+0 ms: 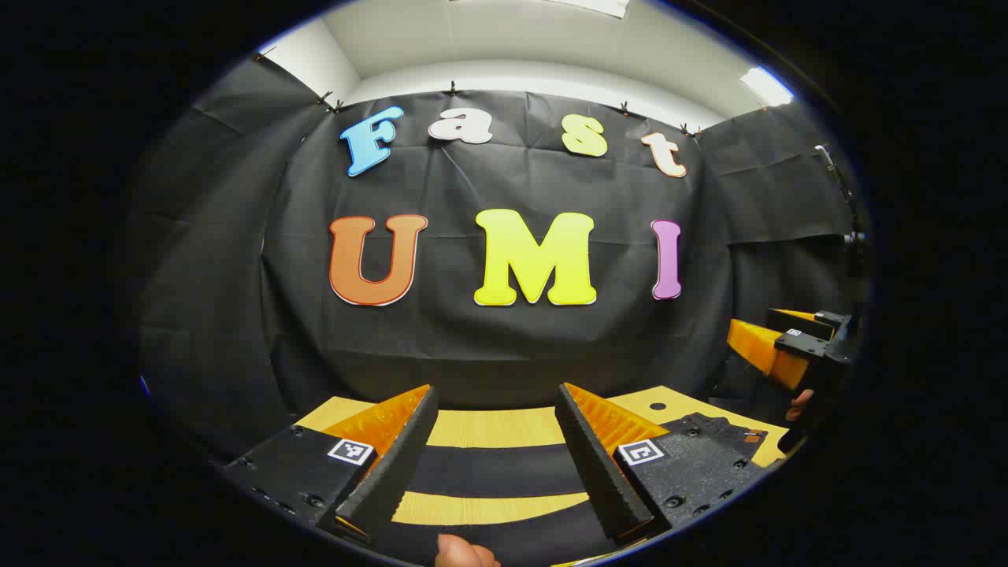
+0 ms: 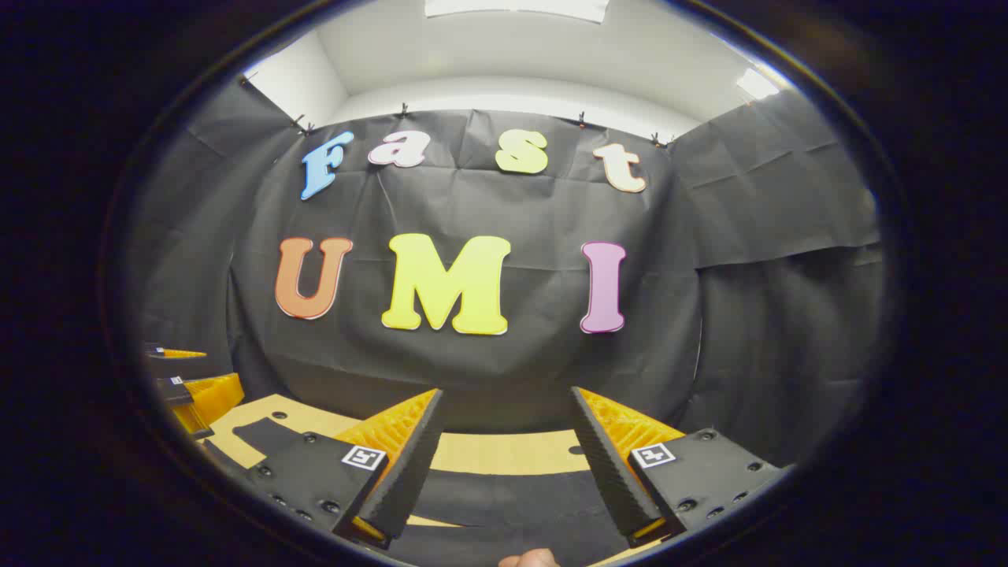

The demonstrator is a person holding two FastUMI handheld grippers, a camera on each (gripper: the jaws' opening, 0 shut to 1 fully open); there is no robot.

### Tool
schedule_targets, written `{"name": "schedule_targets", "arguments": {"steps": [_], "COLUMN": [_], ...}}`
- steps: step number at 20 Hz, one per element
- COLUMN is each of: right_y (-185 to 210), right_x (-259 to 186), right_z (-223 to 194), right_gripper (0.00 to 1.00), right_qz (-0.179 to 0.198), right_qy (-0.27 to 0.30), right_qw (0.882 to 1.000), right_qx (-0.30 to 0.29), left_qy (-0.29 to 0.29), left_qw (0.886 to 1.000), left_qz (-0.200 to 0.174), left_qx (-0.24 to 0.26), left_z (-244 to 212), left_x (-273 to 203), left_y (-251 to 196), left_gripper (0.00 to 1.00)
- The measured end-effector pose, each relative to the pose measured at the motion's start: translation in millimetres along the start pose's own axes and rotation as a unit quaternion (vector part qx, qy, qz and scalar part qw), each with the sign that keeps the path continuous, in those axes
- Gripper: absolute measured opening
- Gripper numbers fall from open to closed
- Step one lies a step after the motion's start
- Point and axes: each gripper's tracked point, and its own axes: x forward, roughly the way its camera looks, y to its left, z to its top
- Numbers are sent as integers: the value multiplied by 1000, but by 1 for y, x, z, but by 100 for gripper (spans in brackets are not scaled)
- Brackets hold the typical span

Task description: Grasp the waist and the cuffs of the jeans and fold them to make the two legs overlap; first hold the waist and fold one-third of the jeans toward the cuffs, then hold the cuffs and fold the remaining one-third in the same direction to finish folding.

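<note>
Jeans [image 1: 492, 470]: dark cloth, read as two bands crossing the wooden table [image 1: 488, 429] from side to side, with bare wood between and beyond them.

Left gripper view:
- Left gripper [image 1: 496, 394] is released, fingers spread wide, nothing between them. It hangs above the table and points level at the black cloth wall [image 1: 472, 346].
- The cloth lies below and just ahead of the fingers. I judge its long axis runs across my line of sight, not away from me.
- Right gripper [image 1: 787, 346] sits off toward the table's right end at about the same height, with part of the hand [image 1: 799, 405] under it.
- I cannot tell waist from cuffs here.

Right gripper view:
- Right gripper, seen between its own fingers at [image 2: 505, 394], is also released and empty, aimed at the same wall.
- The dark cloth [image 2: 504, 496] spreads under the fingers, nearer than the table's far edge [image 2: 504, 453].
- Left gripper [image 2: 193, 394] shows near the table's left end, apart from the cloth.

Judgement: neither hand is clearly nearer, and both must tip down and drop onto the ends of the cloth. Nothing is folded yet.

Room: cloth walls on three sides, white ceiling, a ceiling light [image 1: 765, 85].
</note>
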Motion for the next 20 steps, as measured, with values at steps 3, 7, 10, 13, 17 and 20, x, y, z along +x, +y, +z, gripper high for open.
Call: {"name": "schedule_targets", "arguments": {"steps": [3, 7, 10, 13, 17, 20], "right_y": [-6, -8, 1, 8, -9, -32], "right_x": [-4, -14, -23, -27, -24, -21], "right_z": [1, 6, 8, 4, -2, -15], "right_gripper": [93, 93, 93, 93, 95, 93], "right_qz": [-5, -17, -12, -3, -13, -25], "right_qy": [3, -2, -4, 2, 20, 39], "right_qw": [1000, 1000, 1000, 1000, 1000, 999], "right_qx": [-1, 3, -2, -1, 1, -9], "left_qy": [-1, -6, -6, 13, 111, 201], "left_qw": [1000, 1000, 1000, 1000, 983, 946], "left_qz": [-1, -10, -8, 1, 65, 132], "left_qx": [5, 7, 5, -21, -130, -217], "left_z": [2, 4, 5, -2, -53, -107], "left_x": [0, -1, -1, -5, -38, -81], "left_y": [0, 0, 0, 9, 69, 119], "left_gripper": [97, 100, 100, 96, 97, 99]}}
